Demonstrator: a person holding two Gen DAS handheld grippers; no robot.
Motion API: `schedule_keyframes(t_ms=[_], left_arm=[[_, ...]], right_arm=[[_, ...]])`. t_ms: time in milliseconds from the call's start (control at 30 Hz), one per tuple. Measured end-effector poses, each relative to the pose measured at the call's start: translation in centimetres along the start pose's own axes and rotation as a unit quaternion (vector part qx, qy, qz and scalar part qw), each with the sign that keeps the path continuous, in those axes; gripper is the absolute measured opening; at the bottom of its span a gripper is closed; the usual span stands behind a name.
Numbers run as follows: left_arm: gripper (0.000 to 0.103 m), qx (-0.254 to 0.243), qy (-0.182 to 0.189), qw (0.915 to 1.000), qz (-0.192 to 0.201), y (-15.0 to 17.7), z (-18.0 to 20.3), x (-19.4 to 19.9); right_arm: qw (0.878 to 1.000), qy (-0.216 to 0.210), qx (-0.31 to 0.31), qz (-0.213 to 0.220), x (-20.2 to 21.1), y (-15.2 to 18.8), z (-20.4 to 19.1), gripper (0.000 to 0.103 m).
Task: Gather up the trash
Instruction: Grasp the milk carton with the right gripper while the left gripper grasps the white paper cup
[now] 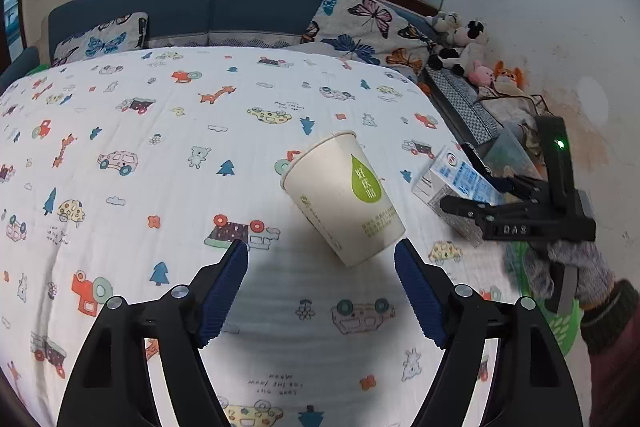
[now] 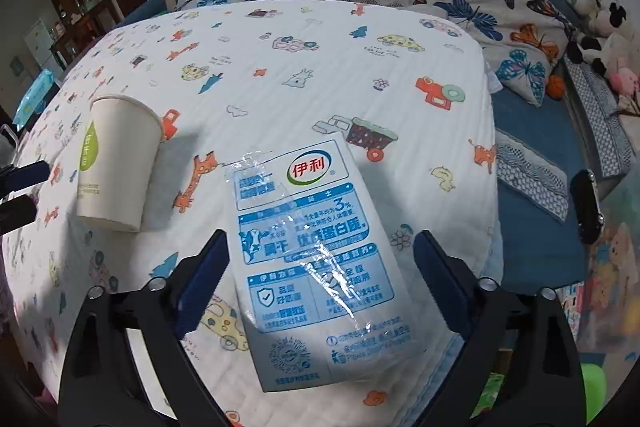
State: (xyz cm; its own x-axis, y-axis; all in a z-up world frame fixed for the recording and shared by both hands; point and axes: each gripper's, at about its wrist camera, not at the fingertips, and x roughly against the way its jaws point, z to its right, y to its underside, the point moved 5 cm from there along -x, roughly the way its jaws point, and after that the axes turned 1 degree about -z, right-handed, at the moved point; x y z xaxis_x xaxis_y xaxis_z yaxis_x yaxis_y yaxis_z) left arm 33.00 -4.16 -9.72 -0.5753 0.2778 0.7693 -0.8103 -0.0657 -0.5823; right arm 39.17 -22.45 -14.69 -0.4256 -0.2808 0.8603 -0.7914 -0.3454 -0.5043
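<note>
Where left tongs (image 1: 321, 259) gape, cup (image 1: 344, 197) just ahead

A home bedroom: bed (image 1: 160, 147), butterfly pillows (image 1: 360, 23), plush toys (image 1: 460, 43).

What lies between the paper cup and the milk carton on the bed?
Only bare printed bedspread separates the paper cup from the milk carton, clearest in the right wrist view.
</note>
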Motion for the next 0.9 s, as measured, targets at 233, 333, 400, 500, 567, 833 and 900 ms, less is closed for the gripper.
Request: schedule_keyframes(t_ms=[233,333,400,500,567,833,900], left_arm=[[0.074,0.040,-0.005,0.9992,-0.008,-1.4,-0.2,-1.4],[0.074,0.062,-0.002,0.9980,-0.014,-2.1,-0.1,-2.2],[0.074,0.072,-0.001,0.9973,-0.015,-2.5,0.2,-2.7],[0.074,0.076,-0.001,0.9969,-0.018,-3.0,0.7,-3.5],[0.074,0.079,-0.005,0.9966,-0.022,-3.2,0.9,-4.1],[0.074,0.094,-0.024,0.9948,-0.032,-3.8,1.0,-6.4],[0.073,0.095,-0.025,0.9945,-0.036,-3.9,1.1,-6.9]], right_arm=[[1.000,0.010,-0.004,-0.002,0.9,0.9,-0.4,0.072],[1.000,0.012,-0.018,0.003,1.8,1.6,-0.4,0.071],[1.000,0.010,-0.024,0.009,2.6,2.0,-0.4,0.071],[0.999,0.010,-0.032,0.018,3.9,2.7,-0.4,0.070],[0.999,0.013,-0.035,0.023,4.8,3.2,-0.4,0.069],[0.998,0.011,-0.044,0.031,6.9,5.1,-0.6,0.066],[0.998,0.007,-0.047,0.029,6.9,5.6,-0.7,0.066]])
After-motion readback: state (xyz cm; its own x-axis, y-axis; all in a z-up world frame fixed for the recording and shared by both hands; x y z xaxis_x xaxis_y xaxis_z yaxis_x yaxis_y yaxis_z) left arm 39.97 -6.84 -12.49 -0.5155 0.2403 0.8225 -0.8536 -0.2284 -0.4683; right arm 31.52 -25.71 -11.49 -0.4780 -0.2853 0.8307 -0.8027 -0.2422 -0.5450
